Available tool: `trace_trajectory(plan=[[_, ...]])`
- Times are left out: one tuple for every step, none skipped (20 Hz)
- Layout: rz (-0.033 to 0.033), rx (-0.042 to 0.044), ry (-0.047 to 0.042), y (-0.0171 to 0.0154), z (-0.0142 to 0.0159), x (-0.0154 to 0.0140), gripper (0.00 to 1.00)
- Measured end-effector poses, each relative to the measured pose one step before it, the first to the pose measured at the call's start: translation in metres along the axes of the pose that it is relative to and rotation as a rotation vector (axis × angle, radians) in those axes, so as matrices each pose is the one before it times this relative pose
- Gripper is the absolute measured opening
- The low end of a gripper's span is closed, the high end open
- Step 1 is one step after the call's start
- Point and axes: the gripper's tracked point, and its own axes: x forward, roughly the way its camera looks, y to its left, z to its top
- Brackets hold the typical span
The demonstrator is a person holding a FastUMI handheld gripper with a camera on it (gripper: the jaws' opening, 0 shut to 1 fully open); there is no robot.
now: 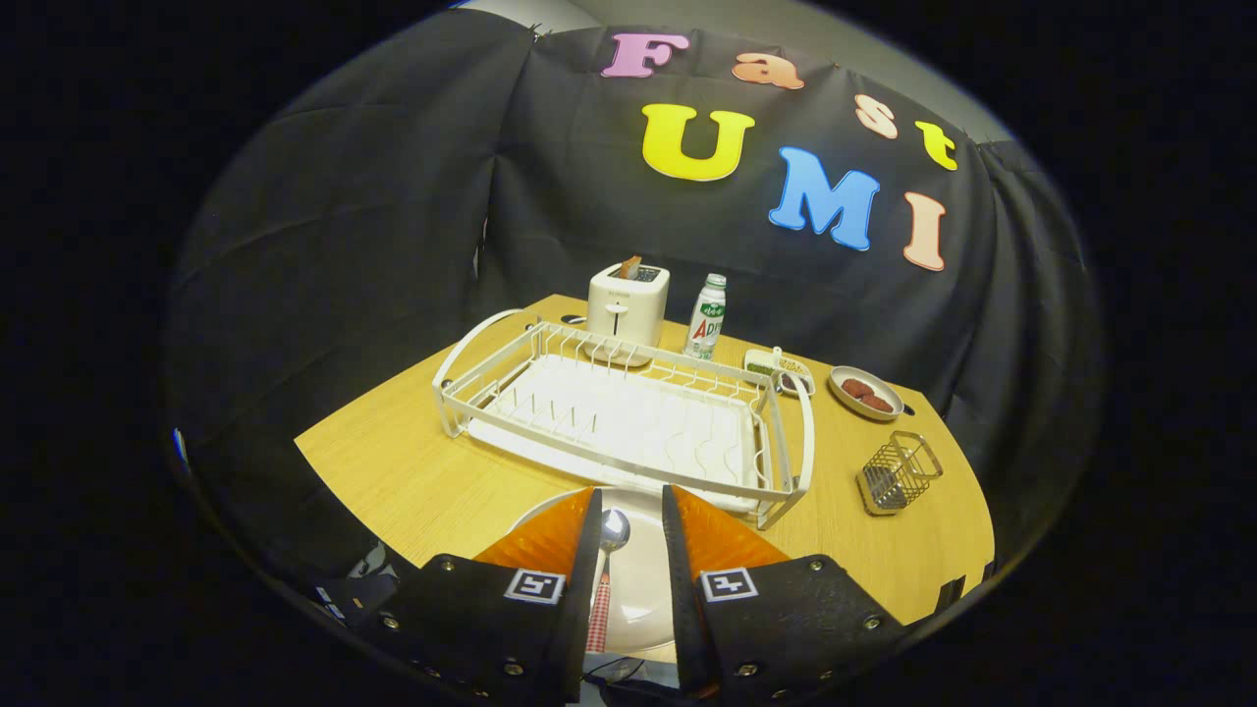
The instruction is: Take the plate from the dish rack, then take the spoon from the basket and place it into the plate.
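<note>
A wooden table (412,471) stands in a booth walled with black cloth. At the near edge, the gripper (628,516) points forward with its 2 fingers (560,535) parted by a narrow gap. Between them lies a spoon (611,550), its bowl toward the rack and its red-checked handle running back toward the gripper; whether the fingers touch it cannot be told. The spoon rests on a white plate (643,589) that sits on the table under and between the fingers. Just beyond the fingertips is a white wire dish rack (628,412), with no dishes in it. To the right of the rack stands a small wire basket (899,473). Behind the rack are a white toaster (627,304) holding a slice of toast, a bottle (706,316), a small tray (779,369), and a bowl (864,393) with dark round food.
</note>
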Motion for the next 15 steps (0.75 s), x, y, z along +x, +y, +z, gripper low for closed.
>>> trace_trajectory(plan=[[-0.01341, 0.0067, -0.02701, -0.00624, 0.01302, -0.0015, 0.36], [-0.01461, 0.01048, -0.02904, -0.00622, 0.01257, -0.00096, 0.36], [-0.01486, 0.01171, -0.02797, -0.00697, 0.01474, -0.00072, 0.36], [-0.01605, 0.00937, -0.02599, -0.00567, 0.01242, -0.00008, 0.36], [-0.01835, 0.00968, -0.02772, -0.00804, 0.01445, 0.00065, 0.36], [-0.02151, 0.00993, -0.03137, -0.00969, 0.01606, 0.00099, 0.36], [-0.01736, 0.0085, -0.03015, -0.00821, 0.01493, 0.00107, 0.36], [-0.01857, 0.00768, -0.0294, -0.00798, 0.01318, 0.00292, 0.36], [-0.01471, 0.00813, -0.02913, -0.00817, 0.01364, 0.00311, 0.36], [-0.01631, 0.00706, -0.02663, -0.0077, 0.01113, 0.00273, 0.36], [-0.01533, 0.00546, -0.02658, -0.00799, 0.01158, 0.00256, 0.36], [-0.01914, 0.00509, -0.02433, -0.0092, 0.00949, 0.00471, 0.36], [-0.0189, 0.00674, -0.02453, -0.008, 0.01053, 0.00448, 0.36], [-0.01457, 0.00578, -0.01726, -0.00597, 0.00618, 0.0052, 0.37], [-0.02299, 0.00573, -0.01932, -0.00921, 0.00901, 0.00381, 0.38]])
